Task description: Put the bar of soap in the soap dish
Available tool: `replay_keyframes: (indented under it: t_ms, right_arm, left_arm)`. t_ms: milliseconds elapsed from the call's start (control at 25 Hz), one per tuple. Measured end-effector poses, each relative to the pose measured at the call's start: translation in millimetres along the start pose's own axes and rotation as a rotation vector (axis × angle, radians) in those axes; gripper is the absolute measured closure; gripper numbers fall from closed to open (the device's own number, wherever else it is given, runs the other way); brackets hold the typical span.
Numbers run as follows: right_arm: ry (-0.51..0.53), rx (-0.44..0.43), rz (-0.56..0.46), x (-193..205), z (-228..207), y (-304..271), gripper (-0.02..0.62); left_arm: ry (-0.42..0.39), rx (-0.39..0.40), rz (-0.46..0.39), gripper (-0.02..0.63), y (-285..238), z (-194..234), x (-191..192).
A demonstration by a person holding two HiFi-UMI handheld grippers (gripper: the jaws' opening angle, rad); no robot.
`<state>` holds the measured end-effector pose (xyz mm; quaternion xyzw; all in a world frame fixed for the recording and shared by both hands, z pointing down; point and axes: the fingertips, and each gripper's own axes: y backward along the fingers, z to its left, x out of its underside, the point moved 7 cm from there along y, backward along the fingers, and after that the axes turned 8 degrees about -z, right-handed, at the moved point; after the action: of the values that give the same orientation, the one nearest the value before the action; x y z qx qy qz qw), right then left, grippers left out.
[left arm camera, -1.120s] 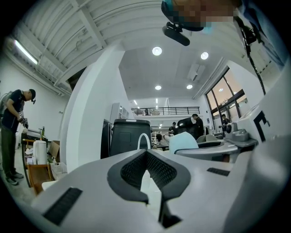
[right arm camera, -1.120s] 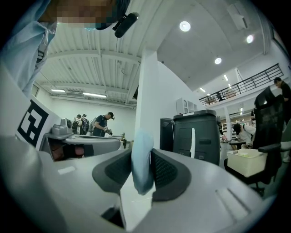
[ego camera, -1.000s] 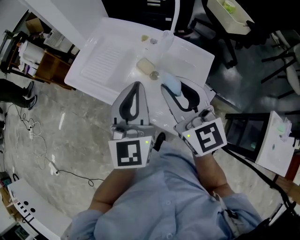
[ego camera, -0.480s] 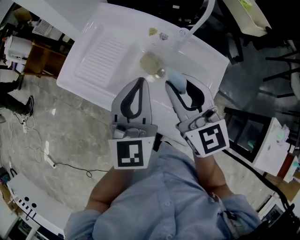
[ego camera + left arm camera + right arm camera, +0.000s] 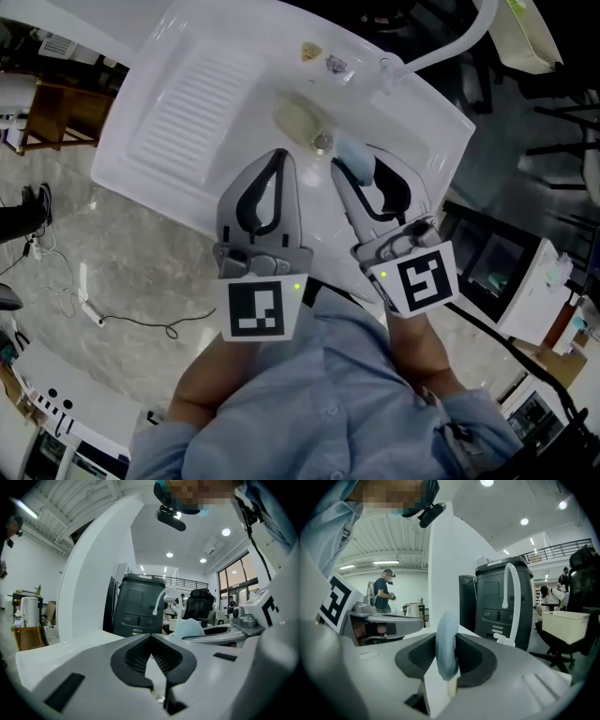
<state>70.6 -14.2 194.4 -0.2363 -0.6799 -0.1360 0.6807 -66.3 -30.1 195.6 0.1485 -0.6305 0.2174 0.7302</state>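
Your right gripper (image 5: 446,645) grips the pale blue bar of soap (image 5: 356,160), its jaws held partly apart by it. Just beside it, your left gripper (image 5: 278,156) is closed and empty. The cream soap dish (image 5: 296,120) lies just beyond both tips, in the white sink (image 5: 187,112).

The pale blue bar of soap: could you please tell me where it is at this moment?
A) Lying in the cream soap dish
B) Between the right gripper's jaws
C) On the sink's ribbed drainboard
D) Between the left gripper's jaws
B: the right gripper view shows the pale blue bar of soap standing on edge, pinched between the jaws of the right gripper.
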Motion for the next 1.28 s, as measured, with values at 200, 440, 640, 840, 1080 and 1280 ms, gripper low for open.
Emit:
replay_keyframes:
  t_ms: [200, 440, 640, 840, 1080, 1280]
  right_arm:
    - [-0.014, -0.005, 0.034, 16, -10, -19, 0.48]
    - [-0.034, -0.01, 0.073, 37, -17, -39, 0.48]
    - [-0.035, -0.018, 0.104, 50, -17, -55, 0.48]
    - [-0.043, -0.022, 0.139, 65, -22, -69, 0.48]
    - [-0.043, -0.024, 0.176, 86, -25, -82, 0.48]
    - [-0.04, -0.024, 0.206, 98, -31, -89, 0.48]
  left_arm:
    - [0.006, -0.008, 0.026, 0.601, -19, 13, 15]
    - [0.002, -0.01, 0.053, 0.601, -35, 26, 29]
    - [0.009, -0.015, 0.072, 0.601, -42, 41, 37]
    - [0.016, -0.021, 0.09, 0.601, -54, 55, 49]
    - [0.037, -0.03, 0.11, 0.601, -62, 69, 65]
    - [0.029, -0.004, 0.132, 0.601, -70, 68, 74]
